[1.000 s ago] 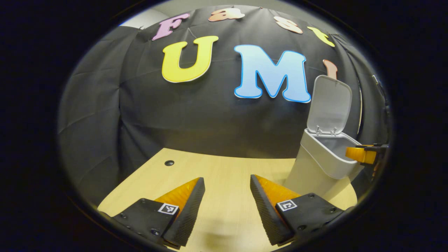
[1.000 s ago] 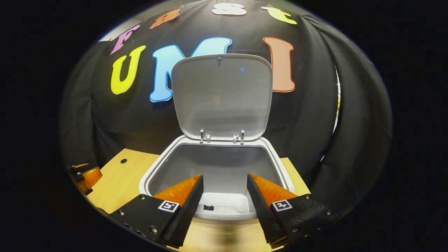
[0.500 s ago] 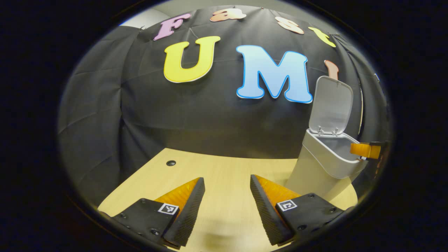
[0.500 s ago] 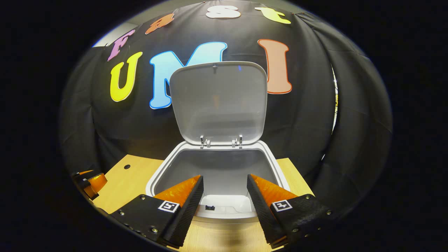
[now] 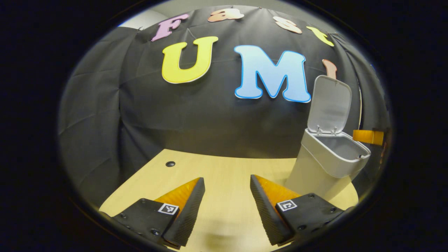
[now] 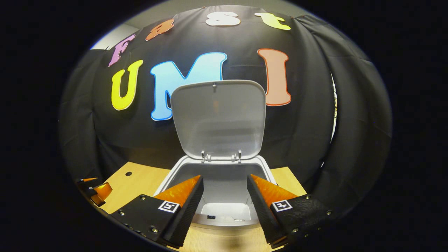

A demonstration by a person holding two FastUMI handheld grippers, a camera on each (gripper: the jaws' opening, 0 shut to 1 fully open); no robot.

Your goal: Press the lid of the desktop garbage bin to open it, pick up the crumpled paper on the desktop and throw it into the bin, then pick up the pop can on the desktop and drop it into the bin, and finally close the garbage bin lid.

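Note:
A white desktop bin (image 5: 323, 168) stands at the right of the wooden table, its lid (image 5: 330, 103) raised upright. In the right gripper view the bin's mouth (image 6: 224, 176) lies just ahead and below, with the lid (image 6: 218, 117) standing behind it. My right gripper (image 6: 224, 199) is open above the bin's front rim, nothing between its fingers. It also appears as a far-off gripper (image 5: 367, 136) beside the bin. My left gripper (image 5: 225, 204) is open and empty over the table top. It shows at the left edge of the right gripper view as a small gripper (image 6: 94, 190).
The light wooden table (image 5: 224, 171) has a small dark cable hole (image 5: 170, 163) near its back left. Black cloth closes off the back and sides of the booth.
My right gripper has risen and drawn back from the bin, so the bin sits lower and smaller in its view. The left gripper has barely moved.

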